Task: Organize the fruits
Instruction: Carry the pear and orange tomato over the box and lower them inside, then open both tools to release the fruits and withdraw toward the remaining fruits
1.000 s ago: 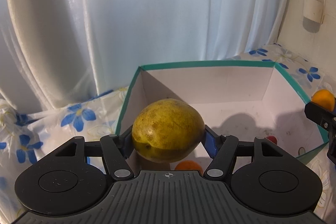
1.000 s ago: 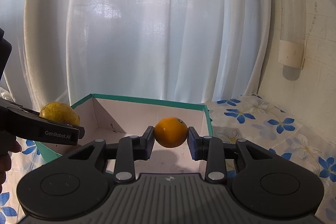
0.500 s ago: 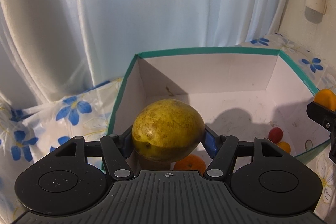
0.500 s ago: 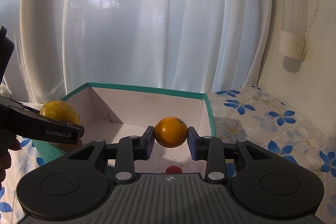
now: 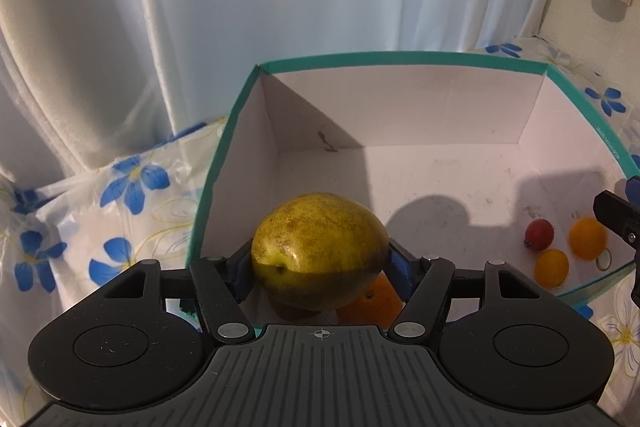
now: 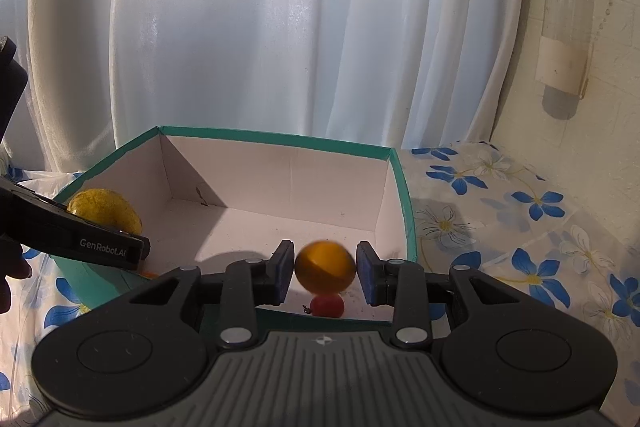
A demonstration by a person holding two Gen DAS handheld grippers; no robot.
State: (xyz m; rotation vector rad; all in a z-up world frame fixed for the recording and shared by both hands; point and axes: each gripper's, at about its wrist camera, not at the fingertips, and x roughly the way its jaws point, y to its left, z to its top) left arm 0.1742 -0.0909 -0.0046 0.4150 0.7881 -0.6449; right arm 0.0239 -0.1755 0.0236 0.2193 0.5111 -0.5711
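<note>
dropped lower toward the teal-rimmed box (image 5: 400,61) over the last second, with both cameras now looking deeper onto its white floor. eased the right gripper (image 6: 325,269) off the small orange (image 6: 325,263) in that same stretch: blue pads (image 6: 285,275) parted just enough to leave thin gaps at 3 and 9 o'clock of the fruit. shows that orange blurred and sunk a little below where it sat before, no longer pinched, hanging directly at 12 o'clock of a red cherry tomato (image 6: 328,306) on the box floor. still clamps the big yellow-green fruit (image 5: 320,251) in the left gripper (image 5: 320,259), squeezed at 3 and 9 o'clock, held over the near left corner of the box and not touching the floor. half hides a larger orange (image 5: 372,301) lying in the box at 5 o'clock of that fruit. from the left camera, places the right gripper's tip at 3 o'clock of the view, with an orange ball (image 5: 588,238) just below it, a second orange ball (image 5: 552,268) near the tomato at 5 o'clock of it, all inside the box's right end; cannot tell whether the first ball is airborne or resting. sets the box on a blue-flowered tablecloth (image 6: 500,211), against a white curtain (image 6: 280,27) at 12 o'clock.
</note>
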